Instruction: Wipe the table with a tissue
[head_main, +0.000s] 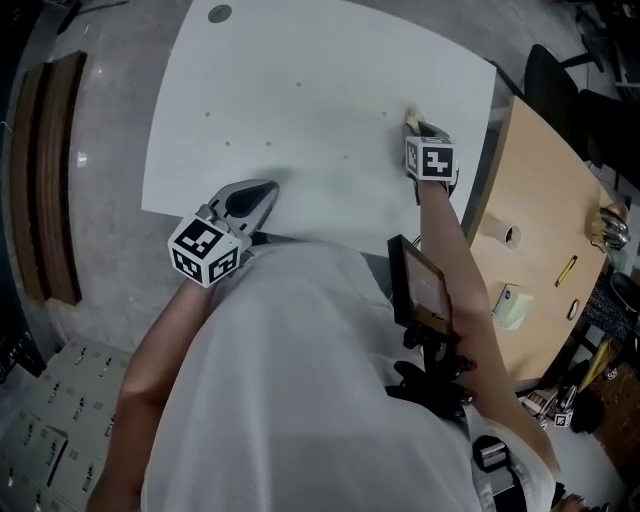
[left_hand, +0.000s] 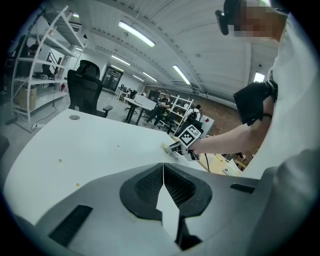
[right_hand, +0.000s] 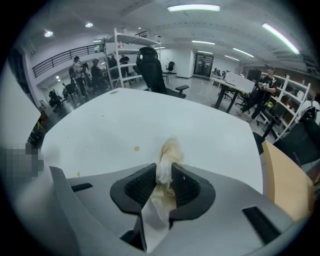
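Shirt (head_main: 300, 400): white, filling the lower head view; a black-mounted screen (head_main: 422, 288) sits at its right.
Left gripper (left_hand: 163, 166): jaws pressed together with nothing between them, tips over the table's (head_main: 300, 90) near edge.
Right gripper (right_hand: 165, 167): jaws clamped on the tissue (right_hand: 169, 149), toward the table's far right side.
Tissue detail: crumpled and brown-stained — plain only in the right gripper view; the head view gives just a pale tuft.
Contact: only the left gripper view shows the tissue's end down on the table top.
Spot (right_hand: 136, 148): small, brownish, on the table just beyond the tissue.
Wooden desk (head_main: 540, 210): just beside the table's right edge — best seen in the head view.
Chair (right_hand: 152, 70): black, behind the table's far edge.
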